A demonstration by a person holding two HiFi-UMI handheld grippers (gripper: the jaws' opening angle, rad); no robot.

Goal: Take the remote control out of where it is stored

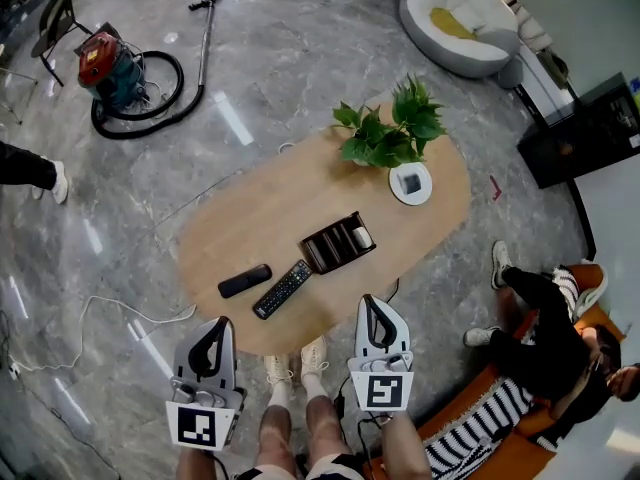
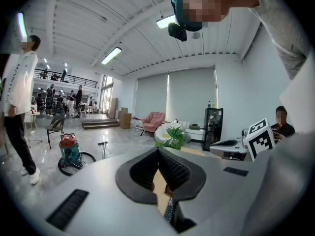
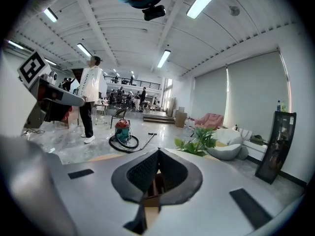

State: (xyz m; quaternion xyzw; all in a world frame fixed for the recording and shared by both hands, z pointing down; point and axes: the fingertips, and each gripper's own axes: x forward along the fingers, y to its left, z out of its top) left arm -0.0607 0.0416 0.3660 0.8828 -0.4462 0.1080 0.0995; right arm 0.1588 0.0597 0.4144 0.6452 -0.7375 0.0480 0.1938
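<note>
A black remote control with rows of buttons lies flat on the oval wooden table, just left of a dark brown storage box. A pale cylinder rests in the box's right end. A plain black slab sits to the remote's left. My left gripper hovers at the table's near edge, below the slab, jaws together and empty. My right gripper hangs over the near edge, below the box, also shut and empty. The remote shows under the left gripper. The box shows under the right gripper.
A potted plant and a white round dish stand at the table's far end. A vacuum cleaner with hose lies on the floor far left. A person sits on an orange sofa at the right. A white cable trails left.
</note>
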